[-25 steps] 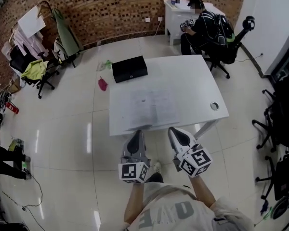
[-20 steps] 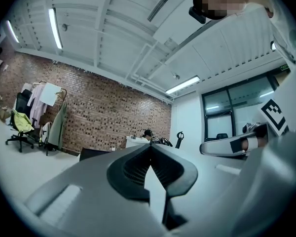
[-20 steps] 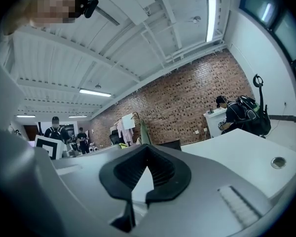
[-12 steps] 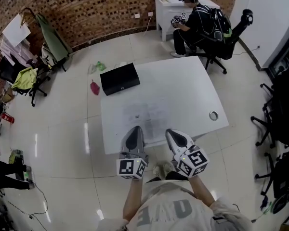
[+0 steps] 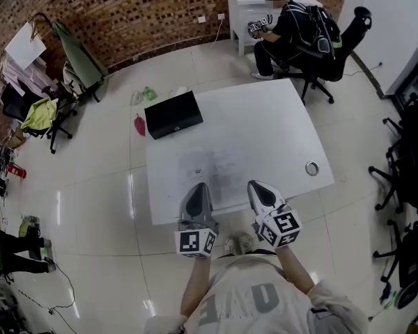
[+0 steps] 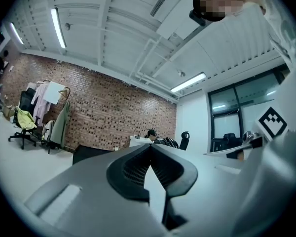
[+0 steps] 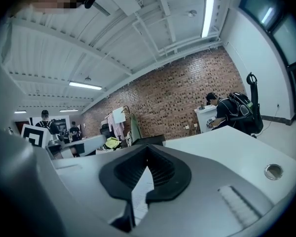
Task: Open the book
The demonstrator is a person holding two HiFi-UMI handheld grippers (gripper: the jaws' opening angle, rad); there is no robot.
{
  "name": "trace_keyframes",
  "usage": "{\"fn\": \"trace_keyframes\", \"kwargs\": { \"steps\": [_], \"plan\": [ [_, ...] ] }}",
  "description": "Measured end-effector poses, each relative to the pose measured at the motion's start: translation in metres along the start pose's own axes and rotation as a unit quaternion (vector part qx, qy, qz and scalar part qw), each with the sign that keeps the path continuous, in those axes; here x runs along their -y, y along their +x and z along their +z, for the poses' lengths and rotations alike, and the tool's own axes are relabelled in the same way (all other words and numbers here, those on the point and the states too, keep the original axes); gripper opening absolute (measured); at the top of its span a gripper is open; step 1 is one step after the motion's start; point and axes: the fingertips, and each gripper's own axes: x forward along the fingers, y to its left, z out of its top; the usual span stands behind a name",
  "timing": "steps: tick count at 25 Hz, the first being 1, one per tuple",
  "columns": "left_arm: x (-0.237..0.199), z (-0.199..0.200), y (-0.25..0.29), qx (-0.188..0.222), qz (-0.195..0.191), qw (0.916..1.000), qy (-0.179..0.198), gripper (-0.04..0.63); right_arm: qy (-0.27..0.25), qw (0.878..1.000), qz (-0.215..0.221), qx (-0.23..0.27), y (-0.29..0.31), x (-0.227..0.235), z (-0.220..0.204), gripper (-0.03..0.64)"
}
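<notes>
Hovering by what seems the book (image 5: pixel 212 164), left tool (image 5: pixel 197 188) and right tool (image 5: pixel 255 186) are pressed together.

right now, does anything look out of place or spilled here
A pink item and a green item lie loose on the floor off the table's far left corner. Nothing looks spilled or damaged.

light: bright ceiling tubes (image 7: pixel 207 14) | floor (image 5: pixel 90 186) glare | edges: fisheye-warped
</notes>
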Motion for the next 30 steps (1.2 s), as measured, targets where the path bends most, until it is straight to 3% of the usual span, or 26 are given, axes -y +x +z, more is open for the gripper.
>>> {"fn": "trace_keyframes", "kwargs": {
  "steps": [4, 5, 6, 7, 11, 16, 22, 27, 30],
  "plan": [
    [0.004, -0.021, 0.005, -0.012, -0.004, 0.9999, 0.000, 0.049, 0.040, 0.998, 0.000, -0.053, 0.010, 0.019, -0.037, 0.005],
    [0.005, -0.027, 0.007, -0.021, -0.005, 0.9998, 0.002, 0.049, 0.057, 0.995, 0.003, -0.079, 0.013, 0.023, -0.053, 0.054],
    [0.006, -0.032, 0.008, -0.030, -0.007, 0.9995, 0.005, 0.051, 0.073, 0.992, 0.004, -0.107, 0.016, 0.028, -0.070, 0.209],
    [0.007, -0.037, 0.008, -0.037, -0.008, 0.9993, 0.007, 0.051, 0.083, 0.988, 0.001, -0.131, 0.018, 0.033, -0.087, 0.273],
    [0.000, -0.049, 0.008, -0.056, -0.002, 0.9984, 0.011, 0.051, 0.085, 0.976, -0.033, -0.197, 0.020, 0.056, -0.136, 0.272],
    [-0.012, -0.059, 0.005, -0.072, 0.015, 0.9972, 0.008, 0.051, 0.083, 0.964, -0.044, -0.247, 0.021, 0.065, -0.167, 0.272],
    [-0.019, -0.068, -0.001, -0.082, 0.025, 0.9963, 0.004, 0.051, 0.084, 0.958, -0.044, -0.271, 0.025, 0.064, -0.184, 0.265],
    [-0.028, -0.067, -0.006, -0.082, 0.037, 0.9959, -0.006, 0.051, 0.070, 0.958, -0.058, -0.272, 0.026, 0.068, -0.185, 0.213],
    [-0.035, -0.067, -0.008, -0.082, 0.046, 0.9956, -0.007, 0.051, 0.063, 0.958, -0.086, -0.268, 0.024, 0.078, -0.182, 0.143]
  ]
}}
